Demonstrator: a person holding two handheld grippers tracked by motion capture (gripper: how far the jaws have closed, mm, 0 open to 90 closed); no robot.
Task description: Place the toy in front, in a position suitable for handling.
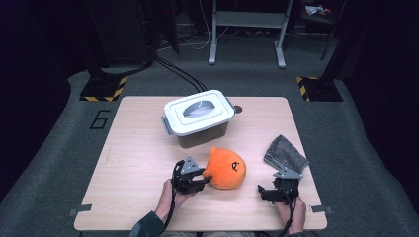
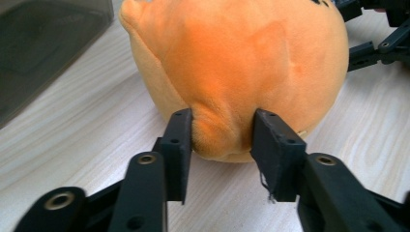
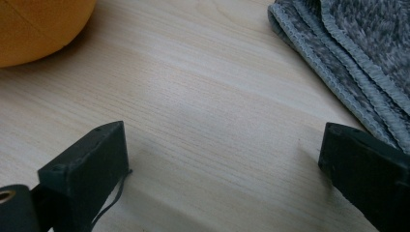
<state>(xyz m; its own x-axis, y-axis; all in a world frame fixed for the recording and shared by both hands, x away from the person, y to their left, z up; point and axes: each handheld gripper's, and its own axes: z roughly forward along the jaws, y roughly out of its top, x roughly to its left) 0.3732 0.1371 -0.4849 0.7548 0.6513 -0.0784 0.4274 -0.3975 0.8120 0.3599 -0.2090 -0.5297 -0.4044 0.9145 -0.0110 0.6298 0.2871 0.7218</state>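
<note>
An orange plush toy (image 1: 226, 168) with a small black face mark lies on the wooden table (image 1: 138, 148), near the front middle. My left gripper (image 1: 201, 178) sits at the toy's left side, and its jaws pinch a fold of the plush (image 2: 220, 130) between the pads. My right gripper (image 1: 262, 190) rests near the table's front right, its jaws wide apart over bare wood (image 3: 217, 125) with nothing between them. The toy's edge (image 3: 34, 29) shows at the top left of the right gripper view.
A grey box with a white latched lid and handle (image 1: 199, 112) stands at the back middle of the table. A folded grey cloth (image 1: 285, 153) lies at the right edge, just beyond my right gripper; the cloth (image 3: 358, 53) reaches close to its right jaw.
</note>
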